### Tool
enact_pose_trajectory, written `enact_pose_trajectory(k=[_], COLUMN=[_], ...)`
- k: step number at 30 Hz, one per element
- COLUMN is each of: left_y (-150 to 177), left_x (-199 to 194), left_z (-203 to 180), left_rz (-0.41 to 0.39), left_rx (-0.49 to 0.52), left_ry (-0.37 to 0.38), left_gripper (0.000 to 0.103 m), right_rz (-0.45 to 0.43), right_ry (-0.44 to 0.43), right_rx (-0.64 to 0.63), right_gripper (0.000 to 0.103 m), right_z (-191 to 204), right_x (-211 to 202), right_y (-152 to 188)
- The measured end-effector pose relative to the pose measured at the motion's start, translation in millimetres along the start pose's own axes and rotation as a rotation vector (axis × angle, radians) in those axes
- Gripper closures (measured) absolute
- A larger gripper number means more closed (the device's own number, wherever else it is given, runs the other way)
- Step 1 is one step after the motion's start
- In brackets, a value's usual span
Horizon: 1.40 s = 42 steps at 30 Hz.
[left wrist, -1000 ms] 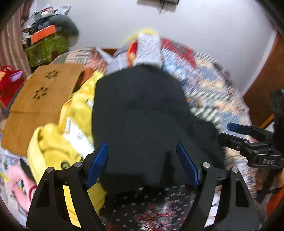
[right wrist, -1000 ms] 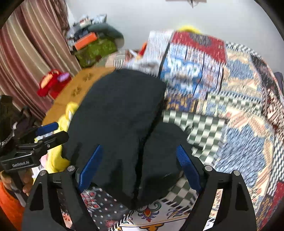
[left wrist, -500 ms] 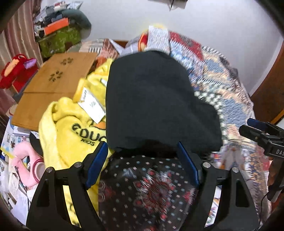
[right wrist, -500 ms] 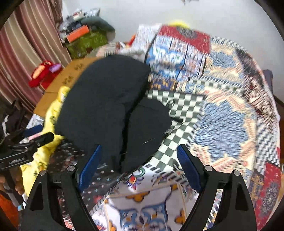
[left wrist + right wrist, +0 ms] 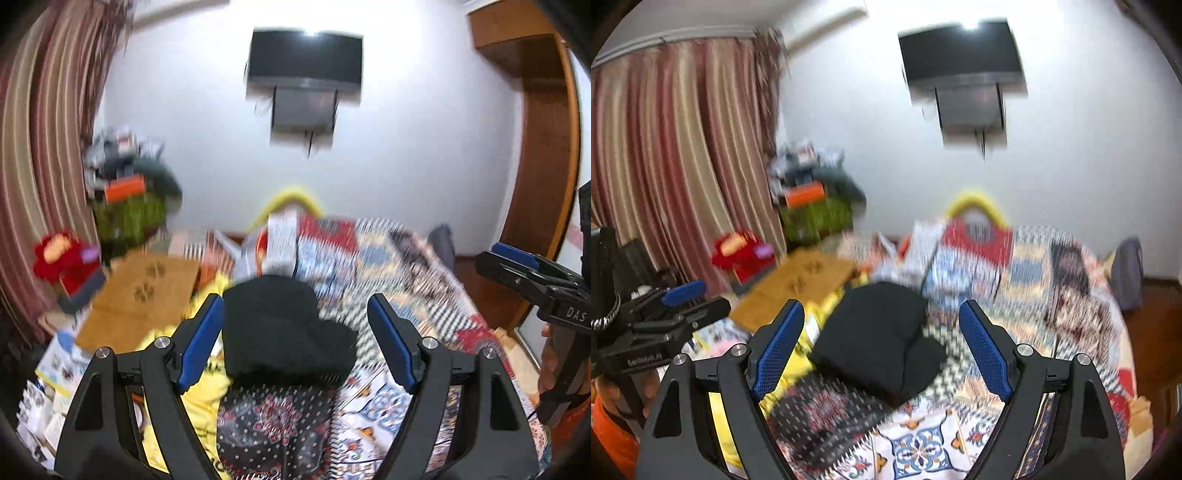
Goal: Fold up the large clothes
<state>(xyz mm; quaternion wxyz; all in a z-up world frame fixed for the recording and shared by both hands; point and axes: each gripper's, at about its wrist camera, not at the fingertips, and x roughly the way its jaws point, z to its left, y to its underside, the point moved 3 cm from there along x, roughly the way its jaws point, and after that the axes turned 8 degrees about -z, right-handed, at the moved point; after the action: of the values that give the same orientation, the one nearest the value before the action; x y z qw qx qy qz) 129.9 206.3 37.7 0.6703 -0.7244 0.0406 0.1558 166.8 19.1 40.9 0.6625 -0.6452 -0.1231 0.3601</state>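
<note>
Your left gripper and right gripper are both wide open and hold nothing. The black garment lies folded on the bed. The yellow garment beside it looks unfolded, so that may be next.

A black garment is seen lying folded into a compact, roughly rectangular bundle on the patchwork bedspread. Its surface is plain and dark, without any visible print. In the right wrist view the black garment is shown with a fold line dividing a larger left part from a smaller lobe at the near right corner. Its left edge is laid over a yellow garment, on which dark lettering can be made out, though blurred.
</note>
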Motion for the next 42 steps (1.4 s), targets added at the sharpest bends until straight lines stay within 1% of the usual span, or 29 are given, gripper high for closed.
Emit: enact_pose_trajectory(k=[2,5,8,13,14,15,16,17,18,19,23,31,42], left_y=[-11.7,-20.3,-20.0,-9.3,-6.6,-4.1,-1.8,-0.3,2.1,3.8,8.7,12.6,17.5], left_x=[-31.3,-68.3,-92.9,-120.6,-124.3,-127.3,-129.0,-130.4,-131.9,-132.5,-132.8,-135.3,-132.4], left_z=[-11.6,-26.0,-37.3,-47.0,-48.2,-49.3,-50.2,-50.9,-50.8,-51.1,-50.8,-48.9,-49.8], left_rz=[-0.084,-0.186,-0.244,-0.313,-0.319,-0.326,-0.328,-0.328,-0.332,-0.333,-0.315,-0.303,-0.288], left_rx=[0.014,0.034,0.048,0.028,0.025,0.021,0.020,0.019,0.016,0.013,0.006,-0.002,0.000], left_ry=[-0.002,-0.025,-0.039,-0.095,-0.104,-0.116,-0.126,-0.135,-0.145,-0.153,-0.160,-0.162,-0.159], left_gripper=[0.024,0.024,0.024,0.024,0.024,0.023,0.018,0.014,0.006,0.001,0.001,0.001,0.001], right_rz=[-0.088,-0.188,-0.249,-0.290,-0.290,-0.287,-0.284,-0.282,-0.284,-0.287,-0.287,-0.253,-0.249], right_ry=[-0.002,0.002,0.005,0.021,0.023,0.028,0.035,0.043,0.052,0.067,0.098,0.115,0.128], right_rx=[-0.009,-0.018,-0.018,-0.028,-0.032,-0.032,-0.032,-0.032,-0.032,-0.035,-0.056,-0.045,-0.049], right_gripper=[0.019,0.019,0.019,0.019,0.018,0.015,0.010,0.007,0.003,0.001,0.000,0.000,0.000], right_z=[8.7,20.7,28.4,38.5,39.5,39.2,38.5,39.2,36.6,37.0,39.7,36.1,35.5], right_x=[-27.6,-57.0,-77.7,-94.3,-94.9,-93.0,-92.2,-90.9,-92.7,-92.2,-92.5,-89.8,-97.0], right_y=[-10.9,-16.4,-15.9,-6.2,-3.1,-0.6,0.6,2.5,4.0,4.9,5.4,12.1,15.9])
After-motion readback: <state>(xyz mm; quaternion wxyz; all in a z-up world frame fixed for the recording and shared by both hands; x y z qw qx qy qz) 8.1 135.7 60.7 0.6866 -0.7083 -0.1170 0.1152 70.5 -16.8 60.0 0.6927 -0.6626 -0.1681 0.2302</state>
